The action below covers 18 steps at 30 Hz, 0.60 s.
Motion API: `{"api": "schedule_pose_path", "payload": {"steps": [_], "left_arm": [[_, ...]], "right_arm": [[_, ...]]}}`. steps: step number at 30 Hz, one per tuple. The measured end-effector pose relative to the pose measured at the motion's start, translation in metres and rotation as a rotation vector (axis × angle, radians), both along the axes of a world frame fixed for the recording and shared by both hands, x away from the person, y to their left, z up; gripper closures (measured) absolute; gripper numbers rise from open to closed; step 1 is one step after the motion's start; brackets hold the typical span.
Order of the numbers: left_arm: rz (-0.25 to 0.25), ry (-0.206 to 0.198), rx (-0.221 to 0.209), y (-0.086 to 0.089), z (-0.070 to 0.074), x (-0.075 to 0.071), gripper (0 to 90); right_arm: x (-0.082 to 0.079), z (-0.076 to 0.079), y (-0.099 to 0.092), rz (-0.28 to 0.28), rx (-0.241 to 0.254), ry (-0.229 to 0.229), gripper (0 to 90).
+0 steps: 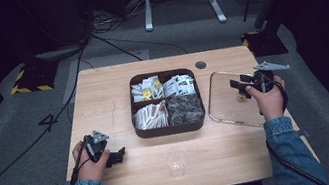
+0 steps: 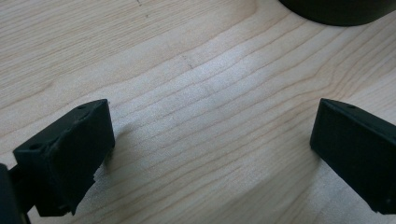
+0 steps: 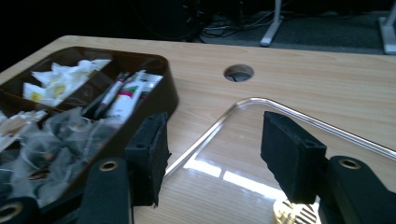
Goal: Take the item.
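Plastic cup [image 1: 176,161] at 6 o'clock, untouched. Left tongs [image 1: 118,156] apart, idle on tabletop [image 1: 101,93]. Right tongs [image 1: 237,86] apart, empty, above clear lid [image 1: 229,112] lying at 3 o'clock of box [image 1: 170,129]. Lid apparently off; next likely picking a packet.

Bright table [image 1: 131,176], dark surroundings, slightly soft focus.

dark tray [image 2: 338,11] cut off by the top edge of the left gripper view, tray's near compartments [image 3: 42,140] cropped at the left edge of the right gripper view, brass knob [image 3: 292,213] half hidden behind a jaw, packet labels [image 1: 162,89] too small to read
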<state>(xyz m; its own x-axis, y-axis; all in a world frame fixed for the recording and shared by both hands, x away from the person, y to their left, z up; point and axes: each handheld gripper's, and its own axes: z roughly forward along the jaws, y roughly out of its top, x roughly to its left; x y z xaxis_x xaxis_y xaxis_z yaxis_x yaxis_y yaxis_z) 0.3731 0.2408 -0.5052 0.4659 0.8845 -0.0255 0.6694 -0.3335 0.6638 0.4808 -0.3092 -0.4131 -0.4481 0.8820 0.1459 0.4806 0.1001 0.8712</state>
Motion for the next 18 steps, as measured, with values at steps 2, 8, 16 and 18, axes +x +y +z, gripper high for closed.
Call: {"api": "schedule_pose_path", "payload": {"steps": [2,8,16,18], "left_arm": [[0.000,0.001,-0.001,0.000,0.000,0.000,0.2],[0.005,0.000,0.002,0.000,0.000,0.000,0.2],[0.021,0.000,0.000,-0.001,0.000,-0.002,0.3],[0.021,0.000,0.000,-0.001,0.000,-0.002,0.3]], "right_arm": [[-0.001,0.004,0.007,0.024,0.004,-0.006,42.1],[-0.001,0.012,0.027,0.093,0.001,-0.015,42.1],[-0.002,0.020,0.048,0.152,0.018,-0.018,42.1],[-0.003,0.021,0.054,0.173,0.023,-0.013,42.1]]}}
